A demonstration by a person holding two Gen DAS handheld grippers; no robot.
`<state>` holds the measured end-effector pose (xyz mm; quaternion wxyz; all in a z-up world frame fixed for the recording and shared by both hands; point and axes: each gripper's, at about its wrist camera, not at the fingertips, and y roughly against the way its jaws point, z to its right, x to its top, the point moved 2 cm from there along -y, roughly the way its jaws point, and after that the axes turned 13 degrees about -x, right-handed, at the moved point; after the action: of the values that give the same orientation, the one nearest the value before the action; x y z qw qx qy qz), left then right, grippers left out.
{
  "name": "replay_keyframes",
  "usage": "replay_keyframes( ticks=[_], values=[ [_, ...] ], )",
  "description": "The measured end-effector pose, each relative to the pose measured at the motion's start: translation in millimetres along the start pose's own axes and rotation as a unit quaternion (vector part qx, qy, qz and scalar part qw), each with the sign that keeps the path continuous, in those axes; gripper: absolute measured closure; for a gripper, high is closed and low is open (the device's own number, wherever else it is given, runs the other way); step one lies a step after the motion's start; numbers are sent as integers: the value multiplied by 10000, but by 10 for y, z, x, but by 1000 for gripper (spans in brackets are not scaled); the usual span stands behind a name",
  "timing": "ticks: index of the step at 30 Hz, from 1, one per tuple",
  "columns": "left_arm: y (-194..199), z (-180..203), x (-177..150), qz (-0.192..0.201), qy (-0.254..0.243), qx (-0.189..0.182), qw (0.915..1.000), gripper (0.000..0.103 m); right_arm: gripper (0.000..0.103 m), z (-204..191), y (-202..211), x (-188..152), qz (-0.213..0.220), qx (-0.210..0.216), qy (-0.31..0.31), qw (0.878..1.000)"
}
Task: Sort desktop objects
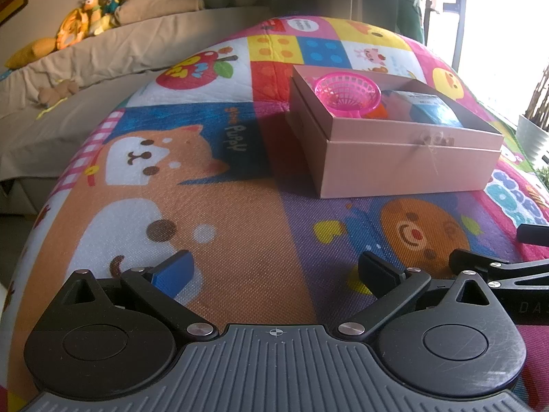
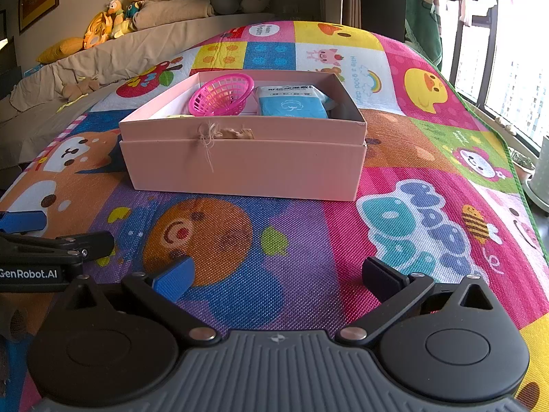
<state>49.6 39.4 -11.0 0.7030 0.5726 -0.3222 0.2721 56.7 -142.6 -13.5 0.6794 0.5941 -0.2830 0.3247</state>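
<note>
A pink cardboard box [image 2: 240, 168] stands on a colourful cartoon play mat [image 2: 308, 240]; it also shows in the left wrist view [image 1: 405, 168]. Inside it lie a pink plastic basket [image 2: 223, 94], also seen in the left wrist view [image 1: 348, 94], and a blue tissue pack [image 2: 291, 103], also in the left wrist view [image 1: 429, 110]. My left gripper [image 1: 276, 271] is open and empty, low over the mat, left of the box. My right gripper [image 2: 278, 274] is open and empty, in front of the box.
A beige sofa [image 2: 103, 55] with plush toys [image 2: 113, 17] runs along the far left. A window [image 2: 507, 79] and a potted plant [image 2: 521, 161] are at the right. The mat's green edge [image 2: 494, 127] lies near the window.
</note>
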Motion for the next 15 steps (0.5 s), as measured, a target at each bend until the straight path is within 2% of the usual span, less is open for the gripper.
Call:
replay_keyframes(
  ticks=[15],
  values=[
    [-4, -1, 1, 3, -1, -4, 10000, 0, 0, 8, 1, 2, -3, 7, -9, 10000]
  ],
)
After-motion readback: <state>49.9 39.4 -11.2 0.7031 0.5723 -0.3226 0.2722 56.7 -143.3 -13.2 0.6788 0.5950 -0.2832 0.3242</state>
